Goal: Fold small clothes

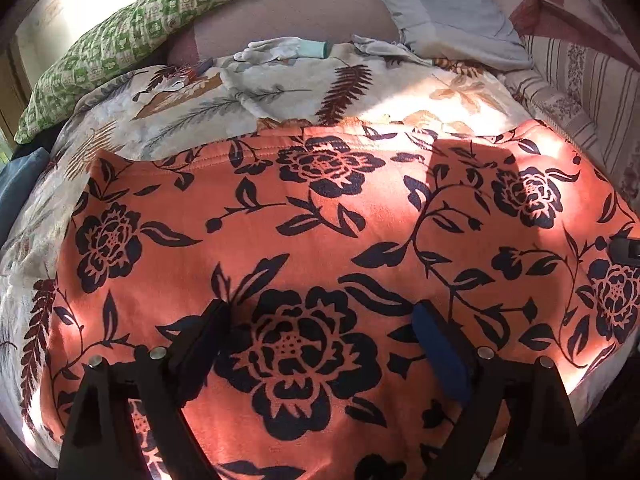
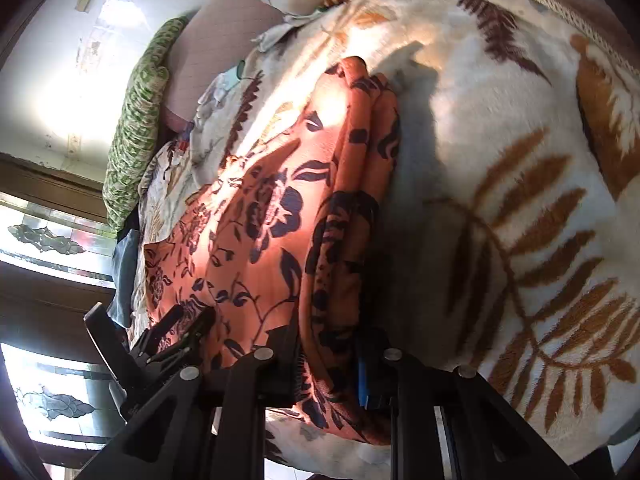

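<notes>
At the far left of the left wrist view a green patterned pillow [image 1: 120, 44] leans against the pale wall, and just right of it a white glove [image 1: 276, 50] lies at the far edge of a cream blanket [image 1: 240, 96] printed with brown fern leaves. On that blanket, filling the near and middle ground, lies the orange garment [image 1: 320, 220] with dark navy roses and vines, spread flat with a stitched hem along its far edge and sunlight falling across its right half. The left gripper [image 1: 320, 328] hovers low over the near part of the cloth, released, its two fingers [image 1: 436, 344] spread wide to either side of a large rose and clamping nothing. Farther right, a grey pillow [image 1: 452, 16] and a striped cover [image 1: 580, 80] sit at the far right of the bed. In the right wrist view the scene is tilted: the same pillow [image 2: 136, 120] stands at the left near a window, the garment [image 2: 260, 220] runs up the middle, and the blanket [image 2: 520, 180] fills the right. The right gripper [image 2: 328, 364] is clenched on the garment's folded, layered right edge, which passes between its two fingers close to the camera.
</notes>
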The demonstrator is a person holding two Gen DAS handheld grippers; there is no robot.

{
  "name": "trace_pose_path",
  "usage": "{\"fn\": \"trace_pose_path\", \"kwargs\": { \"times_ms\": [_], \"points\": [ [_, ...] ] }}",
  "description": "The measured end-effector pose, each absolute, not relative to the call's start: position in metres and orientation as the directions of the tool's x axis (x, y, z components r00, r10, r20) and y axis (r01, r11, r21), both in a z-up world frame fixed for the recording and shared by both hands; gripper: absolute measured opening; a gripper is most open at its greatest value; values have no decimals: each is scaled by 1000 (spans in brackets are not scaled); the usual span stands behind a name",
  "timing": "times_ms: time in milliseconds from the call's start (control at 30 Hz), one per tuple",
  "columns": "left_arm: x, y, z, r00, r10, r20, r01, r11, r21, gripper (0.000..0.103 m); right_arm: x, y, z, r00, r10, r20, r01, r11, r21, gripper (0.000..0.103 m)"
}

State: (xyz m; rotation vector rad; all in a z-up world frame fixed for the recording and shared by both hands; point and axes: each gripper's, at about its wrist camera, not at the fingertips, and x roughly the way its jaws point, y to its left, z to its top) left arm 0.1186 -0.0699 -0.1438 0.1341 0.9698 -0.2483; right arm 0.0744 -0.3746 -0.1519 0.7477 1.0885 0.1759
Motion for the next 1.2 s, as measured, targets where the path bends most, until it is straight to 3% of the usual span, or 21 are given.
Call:
{"fn": "trace_pose_path", "kwargs": {
  "times_ms": [167, 333, 467, 567, 633, 667, 700, 733, 800, 900, 1067, 1133, 1200],
  "points": [
    [96, 10, -80, 667, -189, -720, 147, 982, -122, 92, 82, -326, -77, 534, 487, -691, 91, 780, 620, 21],
    [62, 112, -36, 763, -117, -636, -8, 982, -190, 92, 103, -224, -19, 536, 572, -621, -95, 772, 629, 21],
    [39, 181, -27, 789, -12, -614, -144, 968, -204, 92, 125, -120, -16, 454, 666, -592, -217, 727, 651, 21],
    [26, 214, -30, 782, 45, -621, -217, 954, -205, 92, 147, -48, -58, 356, 697, -623, -196, 707, 680, 21],
    [23, 226, -32, 771, 58, -635, -240, 949, -204, 92, 161, -3, -105, 277, 678, -681, -146, 730, 667, 28],
    [22, 229, -33, 767, 61, -639, -245, 948, -202, 92, 165, 14, -133, 232, 672, -704, -97, 736, 670, 42],
    [23, 229, -34, 764, 62, -642, -243, 949, -199, 92, 165, 28, -154, 200, 689, -697, -79, 720, 689, 63],
    [22, 227, -32, 768, 56, -638, -233, 952, -196, 92, 162, 34, -160, 215, 715, -665, -92, 693, 715, 67],
    [27, 218, -28, 773, 44, -633, -212, 958, -191, 92, 150, 29, -145, 275, 741, -612, -134, 660, 739, 80],
    [37, 189, -19, 787, -36, -616, -128, 967, -219, 92, 136, -6, -121, 264, 832, -487, -169, 537, 826, 80],
    [57, 114, -18, 792, -150, -592, 57, 983, -173, 92, 106, -112, -115, 449, 786, -424, -71, 505, 860, 83],
    [73, 90, -43, 757, -148, -637, 87, 988, -127, 92, 100, -144, -137, 449, 800, -398, -8, 449, 894, 83],
    [99, 78, -94, 644, -60, -763, 53, 998, -34, 92, 99, -164, -161, 425, 834, -353, 38, 373, 927, 83]
  ]
}}
